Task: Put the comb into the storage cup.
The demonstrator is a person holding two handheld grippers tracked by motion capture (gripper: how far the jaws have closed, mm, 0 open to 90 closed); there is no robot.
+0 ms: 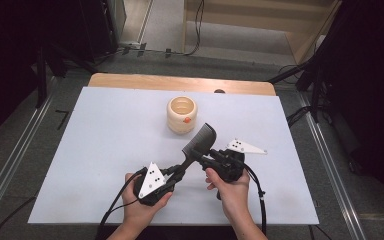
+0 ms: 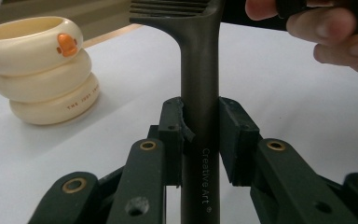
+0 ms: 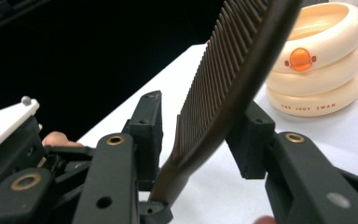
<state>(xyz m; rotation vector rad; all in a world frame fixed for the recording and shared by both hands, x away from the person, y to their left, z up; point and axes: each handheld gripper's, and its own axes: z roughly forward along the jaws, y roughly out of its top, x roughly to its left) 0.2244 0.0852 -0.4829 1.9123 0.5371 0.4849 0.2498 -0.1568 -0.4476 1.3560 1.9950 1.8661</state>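
Comb (image 1: 198, 142): dark, lifted off the table, slanting up and away from you between your two grippers; its handle end points to your left hand, its toothed head toward the cup.
Comb handle (image 2: 200, 116): gripped in your left gripper, printed "Creative Art" along its length, running straight up between the jaws in the left gripper view.
Left gripper (image 1: 176, 173): you hold it low at the near edge of the sheet; its jaws are pressed onto the handle from both sides, pads touching it.
Left hand (image 1: 140, 200): wrapped around the gripper body, with a grey plate on top and cable trailing toward you.
Right gripper (image 1: 211, 159): just beside the left one, pointing at the comb where handle meets head; its jaws are spread, one on each side of the comb.
Right jaws, close up: in the right gripper view the comb teeth (image 3: 214, 79) pass between them; a gap shows on the left side, and you cannot tell whether the right pad touches the spine.
Right hand (image 1: 232, 187): around its gripper; its fingers (image 2: 326, 32) appear at the top right of the left gripper view.
Sheet (image 1: 105, 150): pale, covering most of the wooden table (image 1: 130, 80).
Cup (image 1: 182, 114): cream, shaped like stacked rings with a small orange mark, standing upright beyond the comb, apart from it.
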